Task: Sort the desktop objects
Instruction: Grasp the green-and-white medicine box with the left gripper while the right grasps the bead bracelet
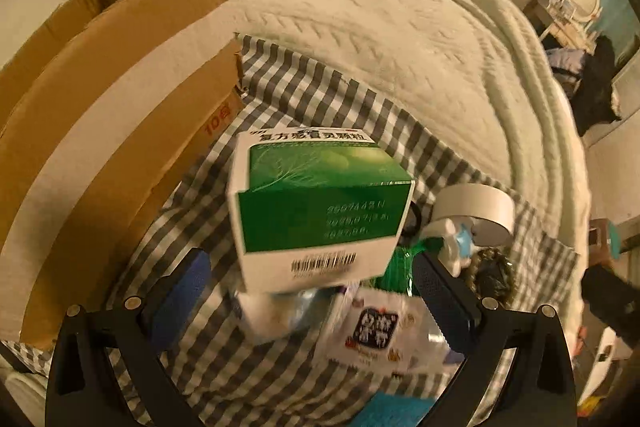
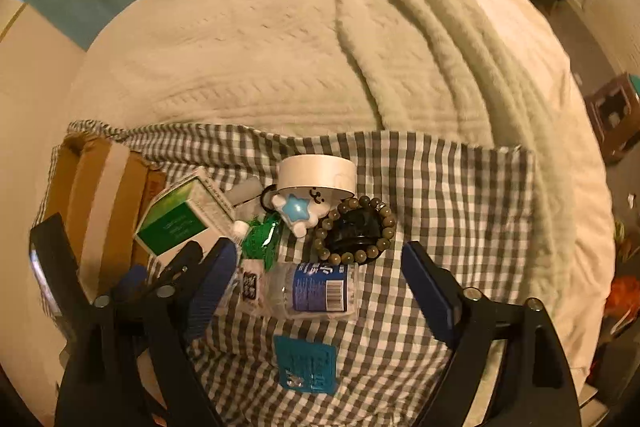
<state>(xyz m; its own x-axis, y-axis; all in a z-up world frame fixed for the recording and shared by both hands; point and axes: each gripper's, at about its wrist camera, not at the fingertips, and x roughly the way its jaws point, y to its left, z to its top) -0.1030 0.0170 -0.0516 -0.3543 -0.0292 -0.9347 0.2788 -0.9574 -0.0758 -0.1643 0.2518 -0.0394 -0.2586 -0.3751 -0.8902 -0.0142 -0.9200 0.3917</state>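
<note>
I see the left tool (image 1: 308,291) open, the green medicine box (image 1: 320,203) between its fingers, untouched; the right tool (image 2: 316,279) open above the checkered cloth (image 2: 440,195).

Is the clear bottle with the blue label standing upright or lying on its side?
Lying on its side. The clear bottle rests flat on the checked cloth, its blue label text and barcode turned sideways, just below the bead bracelet.

I can't read the blurred print on the green medicine box (image 1: 320,203), and it covers most of the green packet (image 1: 394,265) behind it. The cardboard box (image 1: 100,131) runs off my left view's edge. The white sachet (image 1: 370,327) is smeared. Right view: the teal card (image 2: 306,363) text is too blurry to read.
</note>
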